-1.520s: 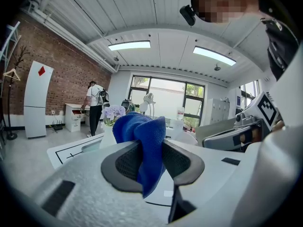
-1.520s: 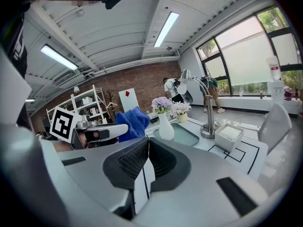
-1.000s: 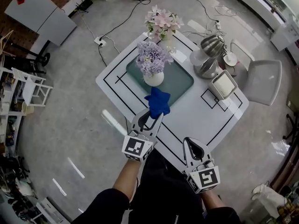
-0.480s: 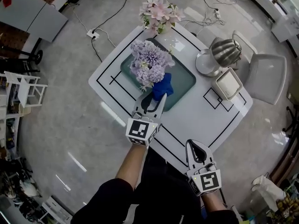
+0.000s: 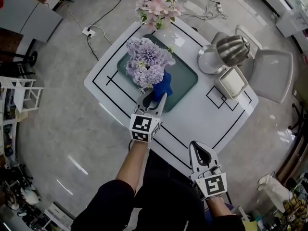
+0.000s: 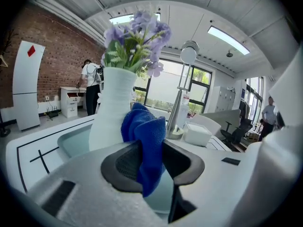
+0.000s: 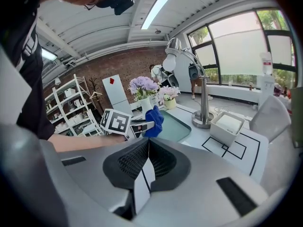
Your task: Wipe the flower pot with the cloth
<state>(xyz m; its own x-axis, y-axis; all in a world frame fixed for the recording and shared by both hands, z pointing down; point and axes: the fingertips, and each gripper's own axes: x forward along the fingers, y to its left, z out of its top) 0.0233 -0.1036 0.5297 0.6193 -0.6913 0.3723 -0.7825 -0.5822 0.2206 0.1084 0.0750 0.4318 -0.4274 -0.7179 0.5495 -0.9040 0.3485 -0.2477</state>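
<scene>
Two flower pots (image 6: 111, 108) (image 7: 169, 103), one cloth (image 5: 163, 85), one lamp (image 5: 231, 49), one box (image 5: 232, 82).

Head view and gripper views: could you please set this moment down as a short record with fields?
cloth holder: left gripper, shut on the blue cloth
cloth position: bunched, against the side of the flower pot, apparently touching
pot: white, upright on the teal tray, purple flowers in it
other hand: right gripper, shut, empty, held back from the pot
also on the table: lamp, white box, pink flowers
</scene>
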